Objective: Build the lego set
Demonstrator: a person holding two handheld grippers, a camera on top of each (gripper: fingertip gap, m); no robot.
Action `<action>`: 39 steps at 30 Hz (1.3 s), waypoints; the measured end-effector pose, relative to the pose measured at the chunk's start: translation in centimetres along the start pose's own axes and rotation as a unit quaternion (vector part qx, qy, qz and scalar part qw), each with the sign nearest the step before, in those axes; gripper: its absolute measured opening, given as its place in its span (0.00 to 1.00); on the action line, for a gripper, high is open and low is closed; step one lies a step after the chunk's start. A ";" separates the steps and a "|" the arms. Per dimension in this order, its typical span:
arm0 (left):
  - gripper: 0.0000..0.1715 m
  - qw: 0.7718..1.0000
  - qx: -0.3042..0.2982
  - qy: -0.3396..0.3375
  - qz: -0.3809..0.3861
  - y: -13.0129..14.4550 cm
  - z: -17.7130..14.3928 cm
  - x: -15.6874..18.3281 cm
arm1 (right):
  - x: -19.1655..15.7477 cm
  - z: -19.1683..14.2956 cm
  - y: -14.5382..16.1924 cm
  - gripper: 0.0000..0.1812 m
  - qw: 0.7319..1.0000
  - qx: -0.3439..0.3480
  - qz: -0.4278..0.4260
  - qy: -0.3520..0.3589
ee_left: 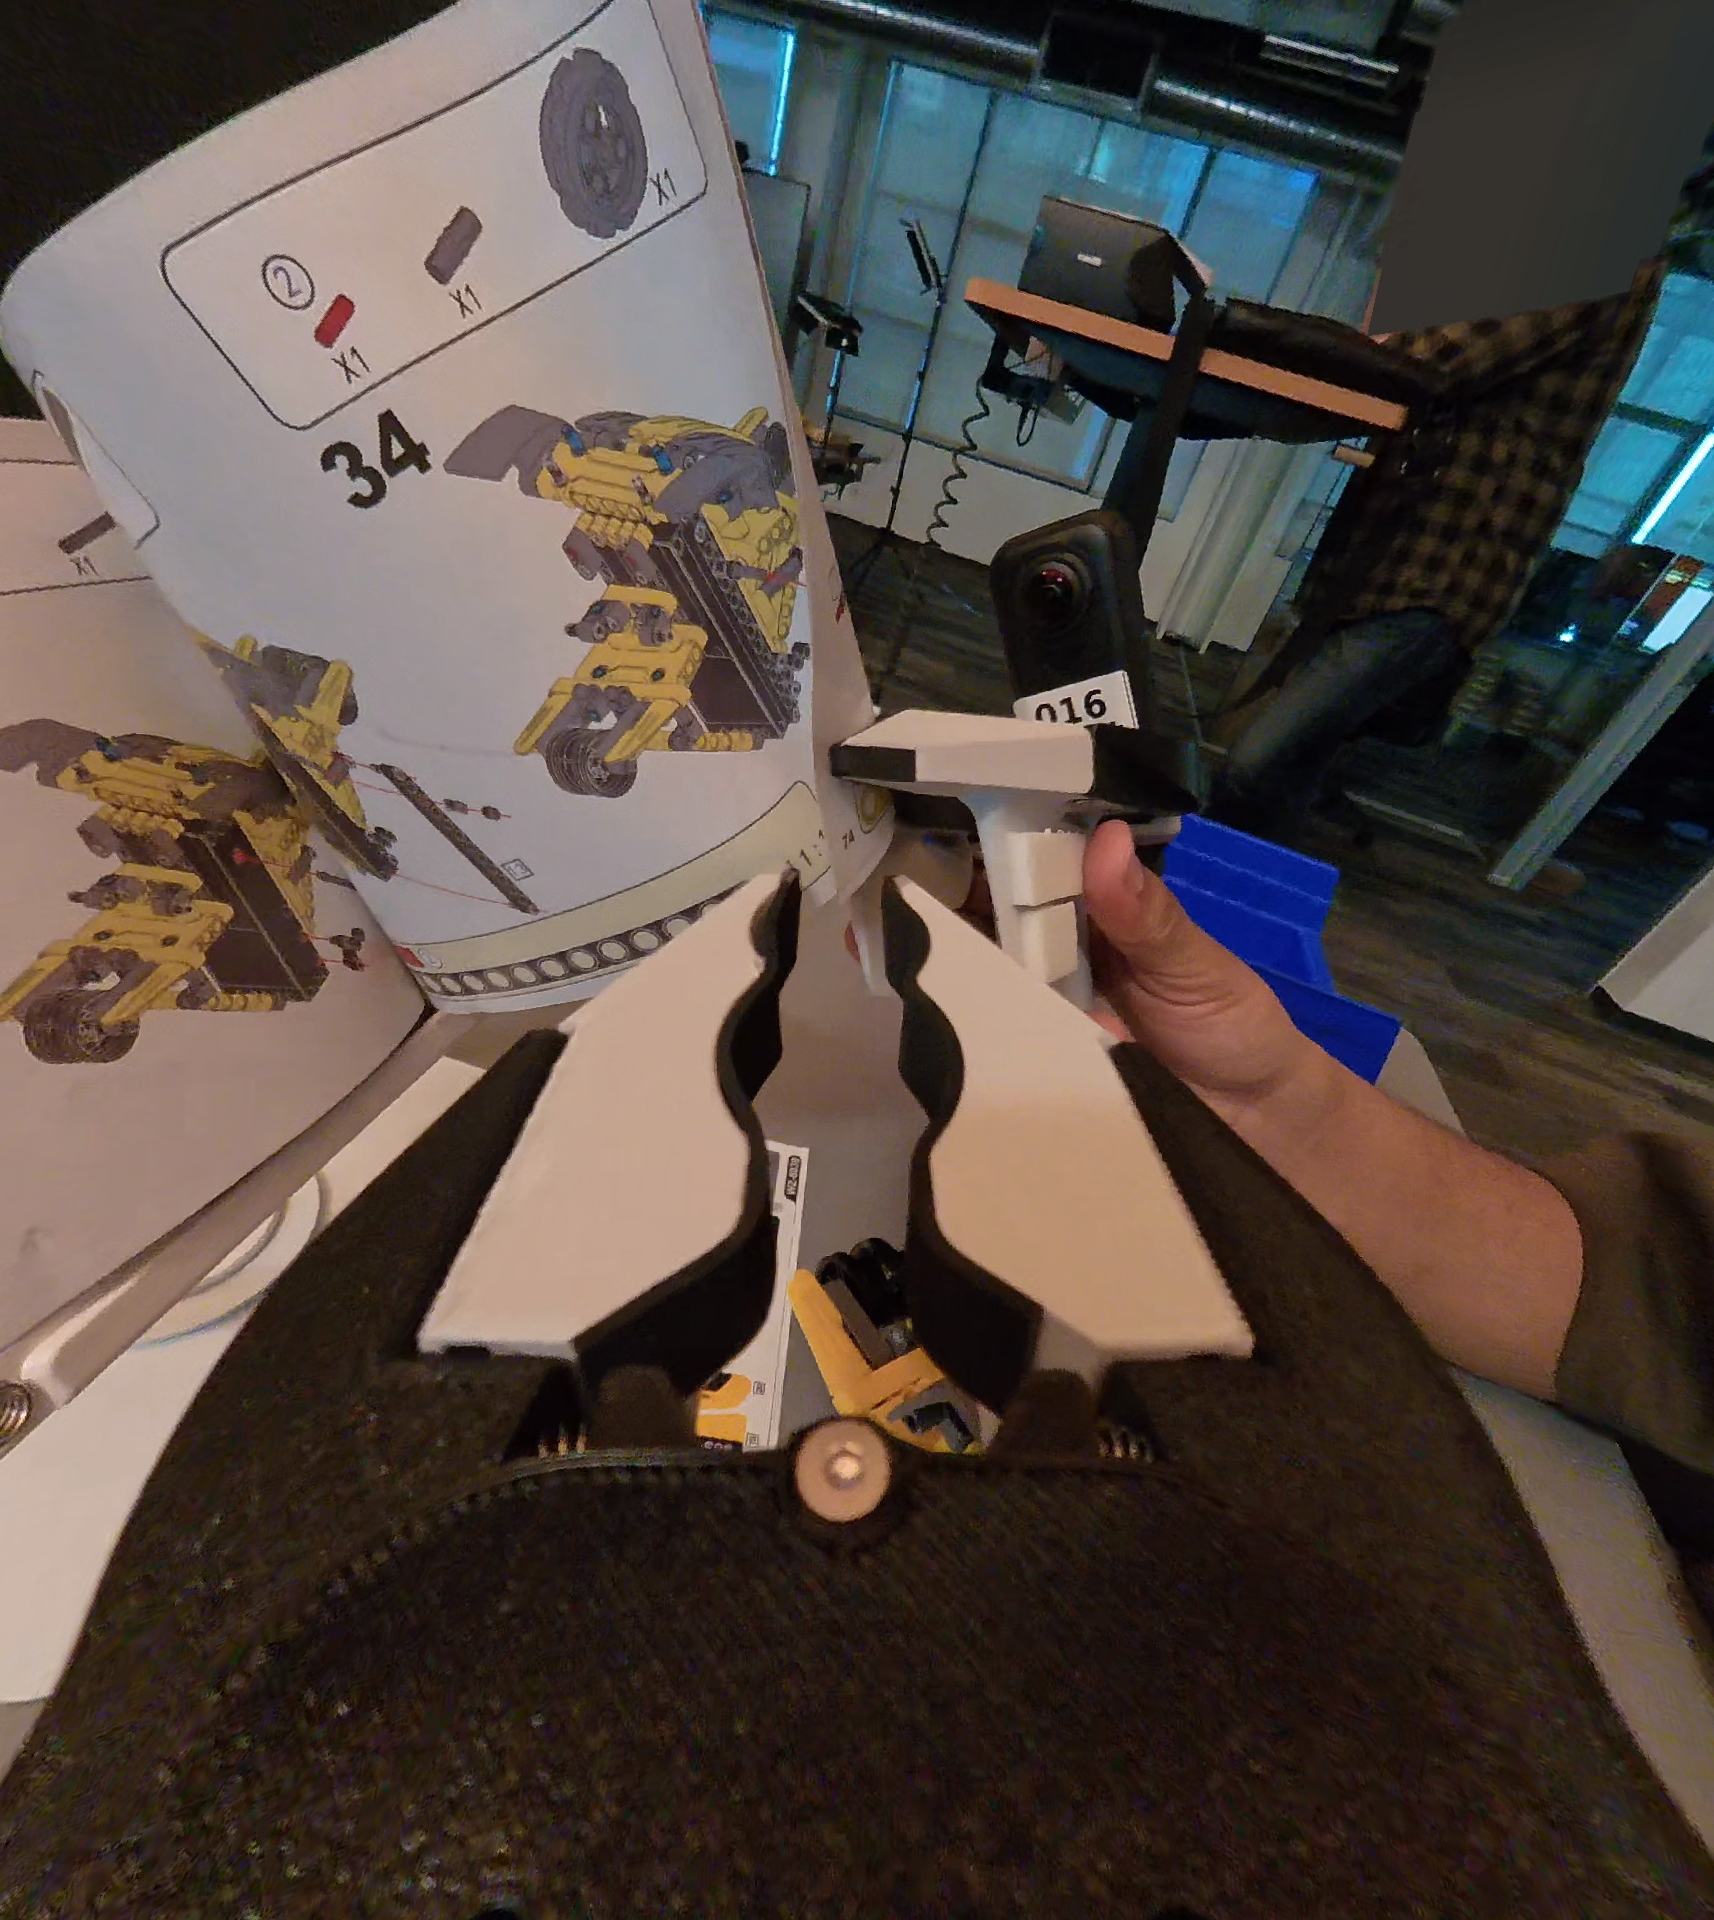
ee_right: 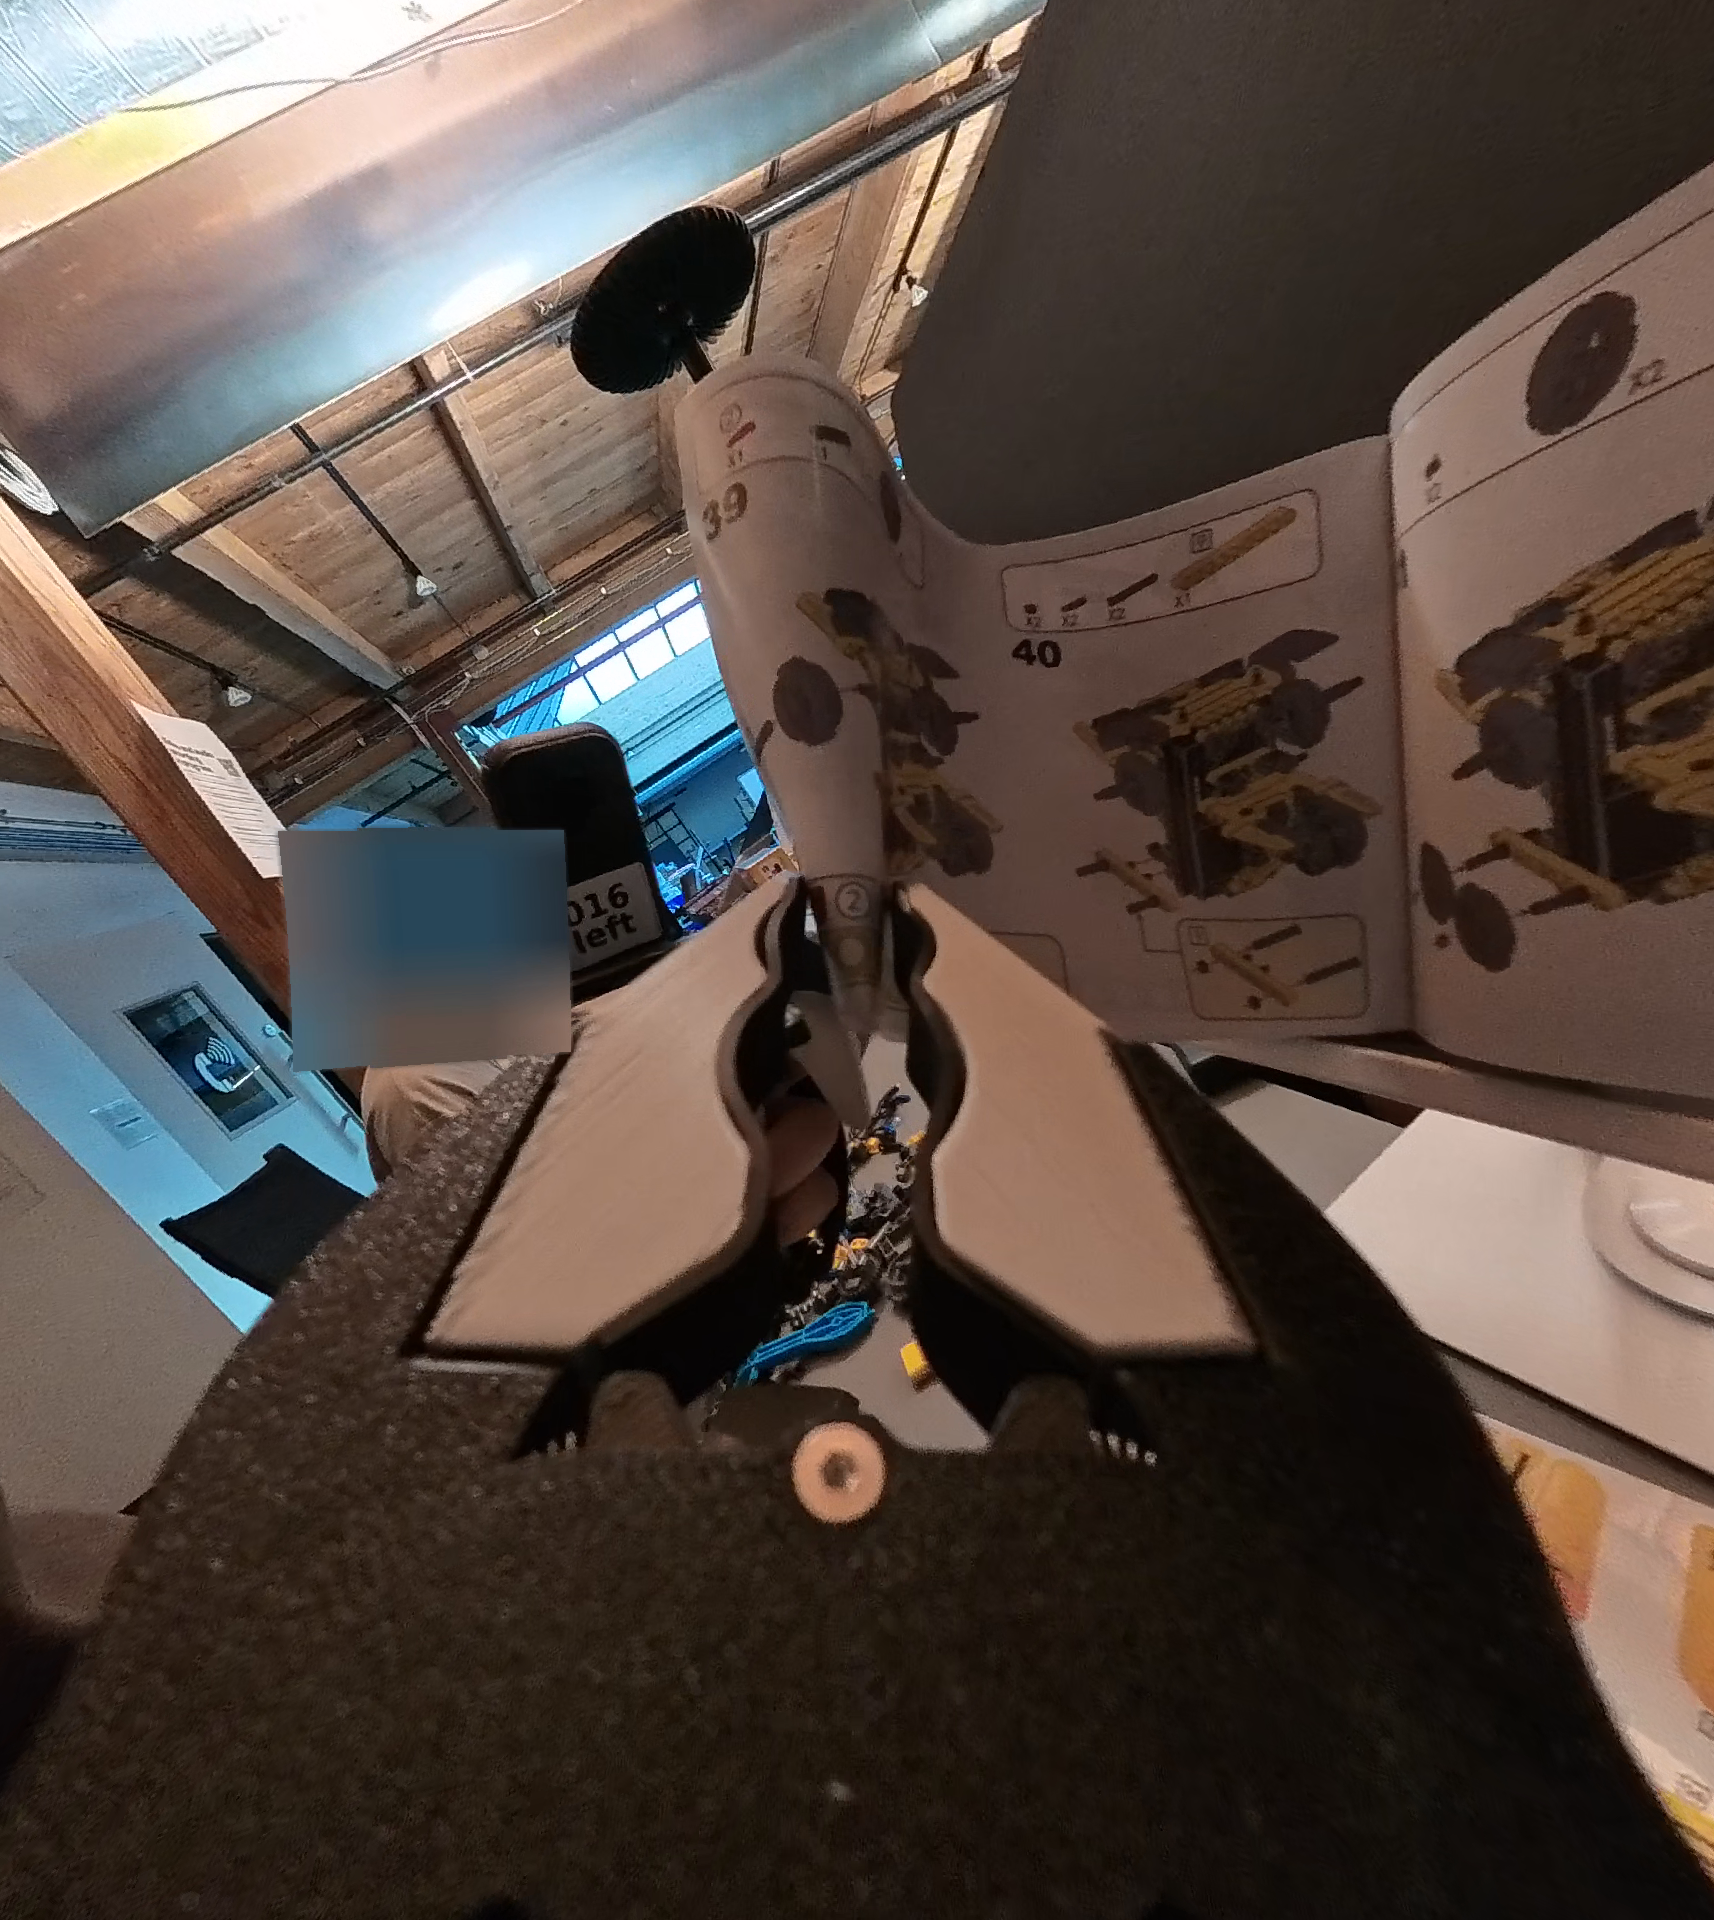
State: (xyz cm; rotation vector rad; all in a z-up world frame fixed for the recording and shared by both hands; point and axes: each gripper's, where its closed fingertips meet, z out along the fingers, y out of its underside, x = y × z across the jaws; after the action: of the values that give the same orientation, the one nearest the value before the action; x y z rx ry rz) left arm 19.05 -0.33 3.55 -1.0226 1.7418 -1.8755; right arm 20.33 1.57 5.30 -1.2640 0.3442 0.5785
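An open building-instruction booklet (ee_left: 105,779) leans on a stand, showing pictures of a yellow and black vehicle. One page (ee_left: 520,468) is lifted and curled up. My right gripper (ee_right: 845,894) is shut on that page's (ee_right: 811,675) lower edge; it also shows in the left wrist view (ee_left: 837,774), held by a hand (ee_left: 1175,966). My left gripper (ee_left: 837,891) is just below it with its jaws nearly closed. The page's corner hangs in the narrow gap. I cannot tell whether the pads pinch it.
A small yellow brick model (ee_left: 874,1351) and a leaflet (ee_left: 775,1247) lie on the table under my left gripper. Loose pieces (ee_right: 863,1216) lie below the right one. Blue bins (ee_left: 1258,914) stand to the right. The stand's white base (ee_right: 1705,1247) is beside a printed sheet (ee_right: 1663,1610). The grippers are tip to tip, or close to it.
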 end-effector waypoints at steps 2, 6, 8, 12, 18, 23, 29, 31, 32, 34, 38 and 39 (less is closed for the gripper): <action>0.00 1.000 0.004 0.006 0.000 -0.1 0.0 0.2 | 0.0 0.0 0.0 0.08 1.000 0.001 0.001 -0.001; 0.00 1.000 0.004 0.006 0.006 -0.1 0.0 0.3 | 0.0 0.0 -0.1 0.08 1.000 0.001 0.002 0.000; 0.00 1.000 0.004 0.011 0.005 -0.1 0.0 0.4 | 0.0 -0.1 -0.1 0.08 1.000 0.001 0.004 -0.001; 0.00 1.000 0.005 0.022 -0.001 -0.2 -0.2 0.5 | 0.1 -0.1 -0.2 0.08 1.000 0.004 0.008 -0.001; 0.00 1.000 0.000 0.027 -0.004 0.1 -0.3 0.5 | 0.4 -0.4 -0.5 0.07 1.000 0.012 0.019 0.000; 0.00 0.999 -0.010 0.031 0.003 0.2 -0.4 0.6 | 0.9 -1.1 -1.4 0.07 0.999 0.025 0.012 0.017; 0.00 0.999 0.003 0.037 0.005 -0.4 -1.3 0.6 | 5.0 -5.4 -5.1 0.16 0.984 0.133 0.035 0.117; 0.00 0.999 0.004 0.036 0.005 -0.5 -1.5 0.5 | 5.2 -6.9 -6.6 0.19 0.976 0.166 0.018 0.140; 0.00 0.999 0.004 0.034 0.006 -0.5 -1.6 0.4 | 4.9 -7.5 -7.3 0.21 0.971 0.179 -0.009 0.156; 0.00 1.000 0.002 0.028 0.006 -0.5 -1.9 0.2 | 3.8 -8.5 -8.8 0.24 0.957 0.194 -0.090 0.194; 0.00 1.000 0.007 0.020 0.003 -0.8 -2.5 -0.4 | 0.7 -7.7 -9.4 0.25 0.936 0.160 -0.227 0.218; 0.00 1.000 0.007 0.017 0.002 -0.8 -2.6 -0.6 | 0.8 -7.2 -8.9 0.26 0.934 0.137 -0.237 0.230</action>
State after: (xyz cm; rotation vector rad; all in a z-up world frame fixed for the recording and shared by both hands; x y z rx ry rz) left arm 17.67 2.02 4.27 -0.9860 1.7451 -1.9102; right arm 26.71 -6.81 9.91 -1.1446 0.4705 -0.1845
